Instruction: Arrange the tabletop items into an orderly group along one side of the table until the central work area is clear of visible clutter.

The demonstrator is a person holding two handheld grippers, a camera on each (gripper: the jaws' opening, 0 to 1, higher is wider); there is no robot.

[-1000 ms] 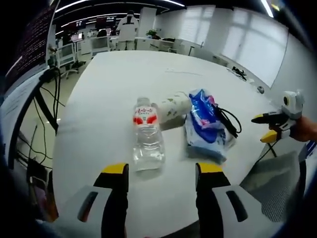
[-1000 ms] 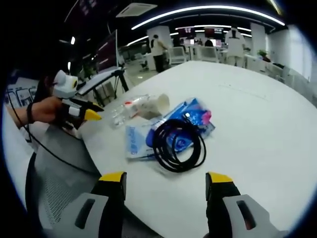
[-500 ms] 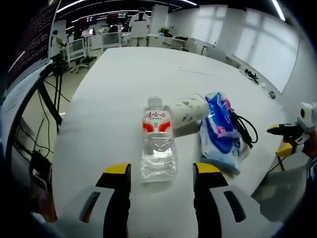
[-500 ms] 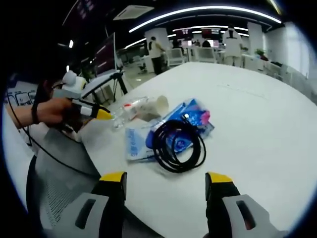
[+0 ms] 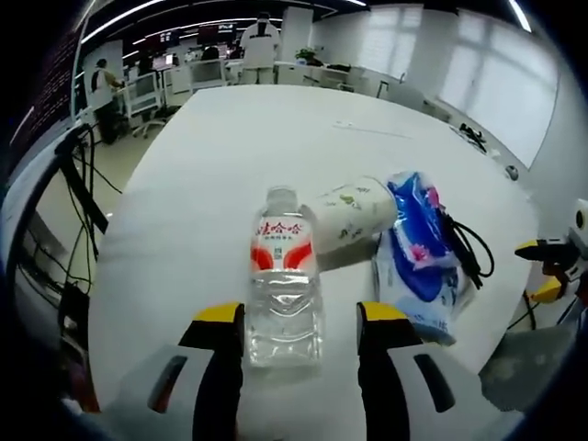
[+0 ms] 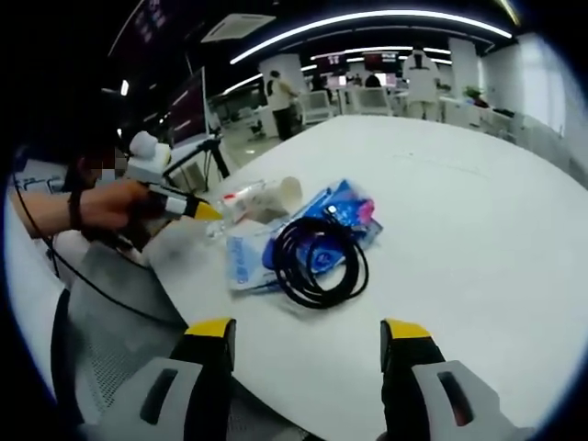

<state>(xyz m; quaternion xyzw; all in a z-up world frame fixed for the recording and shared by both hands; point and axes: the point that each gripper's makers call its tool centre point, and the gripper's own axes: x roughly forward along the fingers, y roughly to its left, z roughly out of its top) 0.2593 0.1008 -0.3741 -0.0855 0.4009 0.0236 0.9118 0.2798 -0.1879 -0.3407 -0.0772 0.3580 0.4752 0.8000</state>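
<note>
left gripper view: bottle (image 5: 284, 280) base hidden (between gripper (image 5: 299, 317))

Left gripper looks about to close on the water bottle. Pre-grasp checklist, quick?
1. Left gripper open: ok, jaws spread wide.
2. Water bottle between the jaws: ok, its base end lies in the gap, cap pointing away.
3. Bottle free of neighbours: cannot tell; the paper cup lies close beside its neck, contact unclear.
4. Blue packet out of the closing path: ok, it sits off to the side of the jaw.
5. Black cable clear of the bottle: ok, coiled on the packet.
6. Right gripper out of the way: ok, open and back from the items near the white table edge.
</note>
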